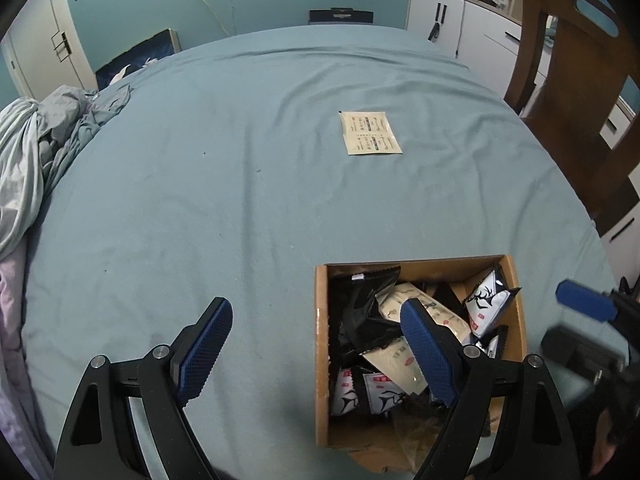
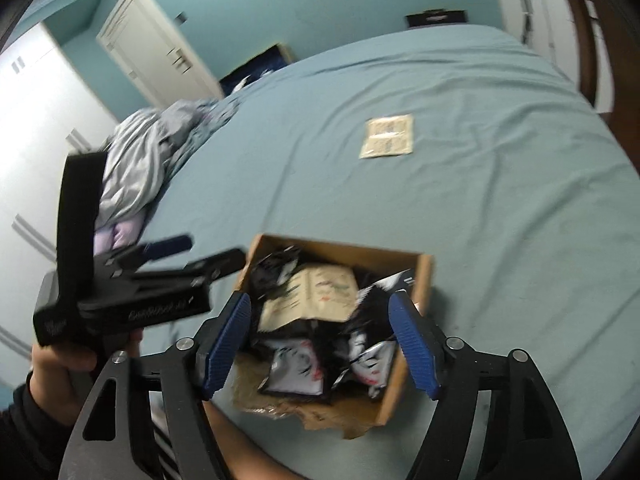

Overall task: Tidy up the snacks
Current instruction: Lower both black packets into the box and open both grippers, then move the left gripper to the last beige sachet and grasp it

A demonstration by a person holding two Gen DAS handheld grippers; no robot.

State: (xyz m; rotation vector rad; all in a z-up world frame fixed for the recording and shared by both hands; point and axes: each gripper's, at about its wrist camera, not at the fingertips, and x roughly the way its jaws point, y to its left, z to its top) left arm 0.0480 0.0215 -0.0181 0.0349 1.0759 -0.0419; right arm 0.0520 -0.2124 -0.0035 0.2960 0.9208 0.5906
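Both the left gripper [image 1: 316,344] and right gripper [image 2: 320,340] gape wide, empty, above a snack-filled cardboard box [image 1: 322,360]; one beige packet [image 1: 370,133] lies at twelve o'clock.

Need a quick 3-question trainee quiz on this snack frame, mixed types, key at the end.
1. True or false: the right gripper is shut on a packet.
2. Where does the lone beige packet lie? A) in the cardboard box B) flat on the blue bedsheet, beyond the box C) on the wooden chair
3. Fill in: the left gripper is ____, with nothing between its fingers.

Key: 1 false, it is open above the box; 2 B; 3 open.
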